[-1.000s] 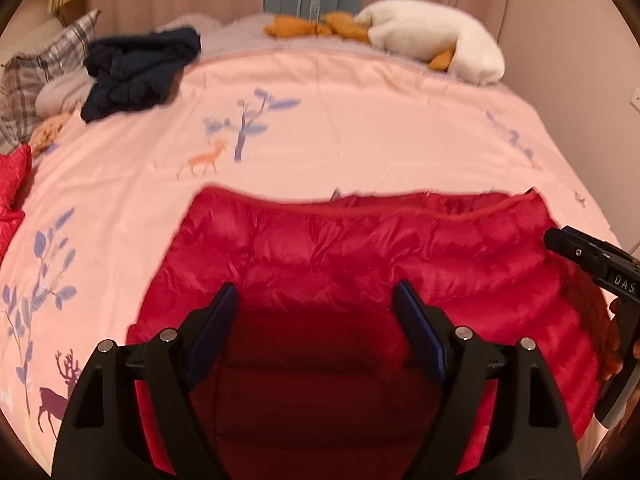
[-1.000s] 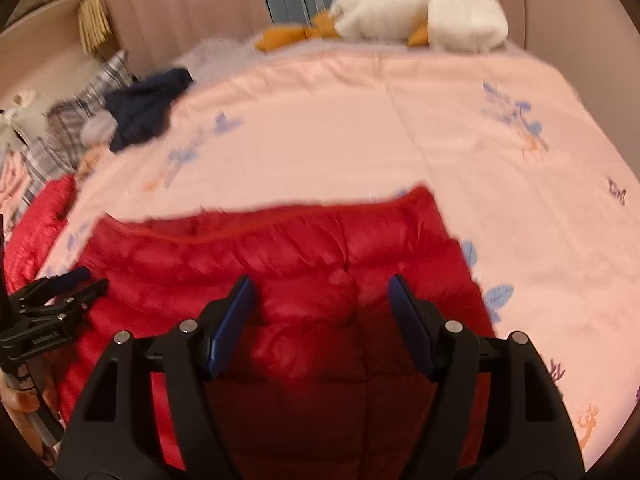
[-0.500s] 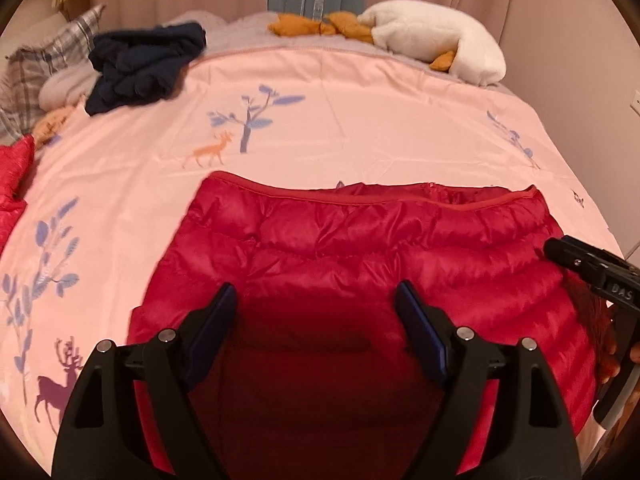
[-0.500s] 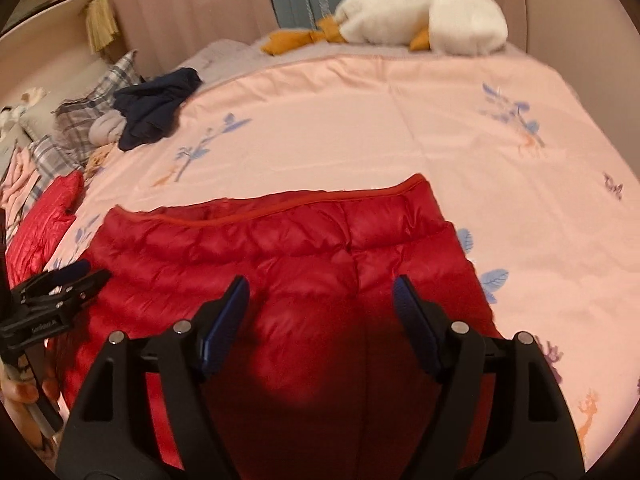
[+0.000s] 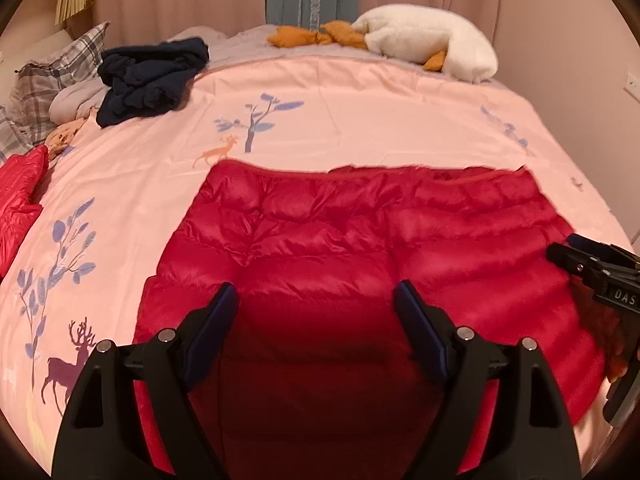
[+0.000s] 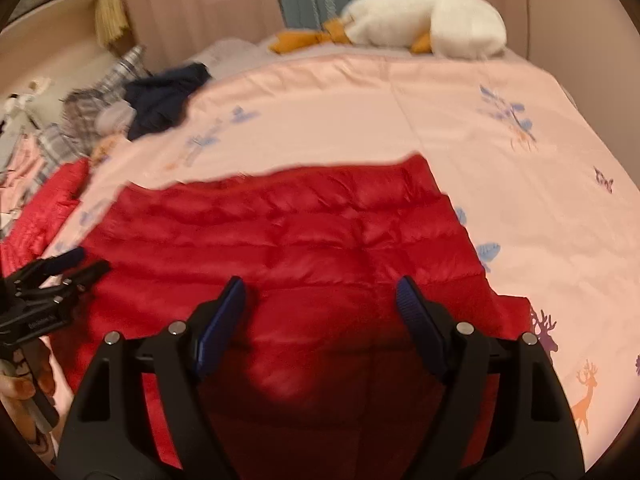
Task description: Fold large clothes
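One red down jacket lies flat on the pink bedspread, directly under my two grippers. My left gripper stands wide with nothing gripped; my right gripper is opening, its pads clear of the jacket below. Beyond the jacket: one navy garment, one white plush goose, two plaid pillows. Left of the jacket, one red quilted piece. Legible on the right gripper: "DAS".

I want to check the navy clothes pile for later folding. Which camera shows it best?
The left wrist view: the navy clothes pile is sharp there, folds visible, lying beside the plaid pillow. The right wrist view shows it smaller and motion-blurred, at the far left.
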Demonstrator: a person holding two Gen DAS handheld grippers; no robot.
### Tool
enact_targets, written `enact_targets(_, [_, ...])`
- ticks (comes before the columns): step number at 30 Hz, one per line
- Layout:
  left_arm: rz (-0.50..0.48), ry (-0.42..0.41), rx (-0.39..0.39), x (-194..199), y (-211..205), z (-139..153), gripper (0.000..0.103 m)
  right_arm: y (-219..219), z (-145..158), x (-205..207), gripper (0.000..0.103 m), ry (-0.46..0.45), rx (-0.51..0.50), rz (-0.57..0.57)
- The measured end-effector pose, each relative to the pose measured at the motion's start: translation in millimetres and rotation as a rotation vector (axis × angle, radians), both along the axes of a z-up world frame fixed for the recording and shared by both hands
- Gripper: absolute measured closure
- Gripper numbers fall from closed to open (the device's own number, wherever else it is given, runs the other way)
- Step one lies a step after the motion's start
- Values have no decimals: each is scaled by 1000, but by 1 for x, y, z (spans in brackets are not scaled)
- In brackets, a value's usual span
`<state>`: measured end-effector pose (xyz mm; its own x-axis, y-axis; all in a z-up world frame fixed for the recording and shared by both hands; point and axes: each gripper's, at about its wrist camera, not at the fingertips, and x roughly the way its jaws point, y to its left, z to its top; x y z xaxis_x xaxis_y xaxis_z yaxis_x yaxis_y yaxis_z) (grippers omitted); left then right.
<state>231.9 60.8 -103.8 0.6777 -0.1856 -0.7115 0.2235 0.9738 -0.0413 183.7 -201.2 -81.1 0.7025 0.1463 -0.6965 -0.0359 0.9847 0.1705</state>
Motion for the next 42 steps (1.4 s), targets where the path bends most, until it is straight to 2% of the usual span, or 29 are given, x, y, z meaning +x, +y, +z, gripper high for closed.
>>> enact_targets(7, [-55, -90, -17, -47, -12, 21, 21, 32, 24, -44, 24, -95, -7, 86])
enact_targets(10, [-71, -96, 9, -59, -22, 15, 21, 43, 16, -50, 24, -76, -45, 106])
enact_targets(13, [-75, -57, 33, -57, -27, -1, 21, 47, -3, -46, 24, -23, -85, 98])
enact_targets(20, [-53, -40, 43, -59, -17, -9, 21, 23, -10, -50, 24, -4, -78, 47])
enact_targets(23, [-32, -36, 40, -61, -8, -10, 21, 8, -11, -55, 23, -1, -105, -3])
enact_targets(29, [18, -28, 35, -65, 15, -10, 21, -27, -13, -67, 23, 3, -95, -101])
enact_targets(32, [34, -25, 7, -71, 24, -6, 21, -35, -9, -77, 23, -16, -74, -130])
enact_targets(37, [6, -46, -36, -88, 20, 3, 21, -12, -2, -99, 23, -73, -24, -53])
enact_targets(42, [-23, -50, -40, -101, 5, -2, 21, 22, -10, -103, 22, -63, -6, 25])
